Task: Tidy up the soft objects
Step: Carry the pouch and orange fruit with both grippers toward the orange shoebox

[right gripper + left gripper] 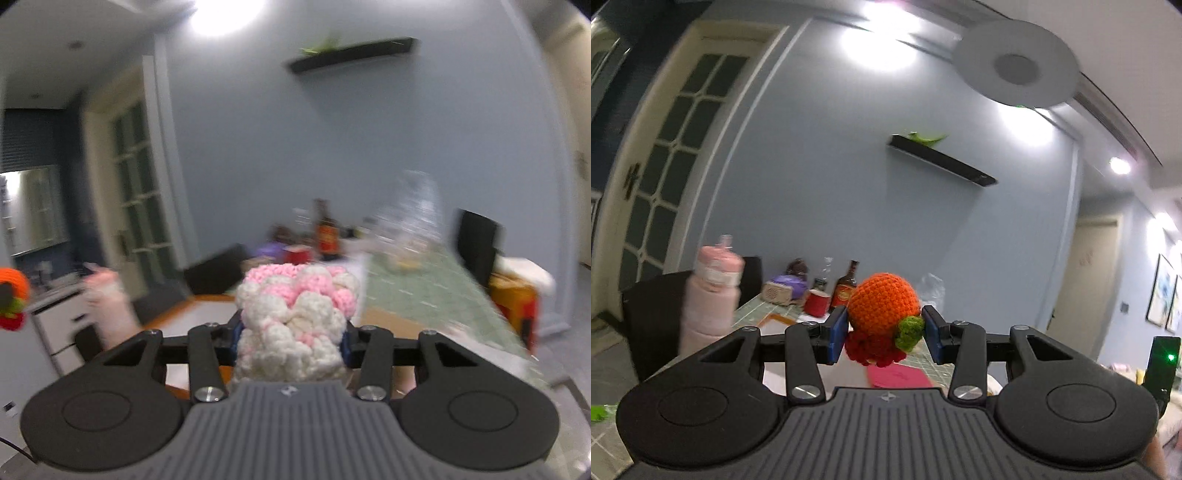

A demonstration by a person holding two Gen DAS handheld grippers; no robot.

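Note:
My left gripper [884,334] is shut on an orange crocheted ball [882,302] with a green tuft and a red crocheted piece below it, held up in the air above the table. The same toy shows at the left edge of the right wrist view [13,295]. My right gripper [291,338] is shut on a fluffy pink and white knitted piece [295,317], also raised above the table. Its blue pads are mostly hidden by the yarn. The right wrist view is blurred.
A table with a green grid mat [417,284] lies ahead. On it stand a pink bottle [711,291], a brown glass bottle [846,286], a red cup [818,302], a purple item [786,282] and clear plastic [410,218]. A pink flat item [897,376] lies below the left gripper. Black chairs [478,240] flank the table.

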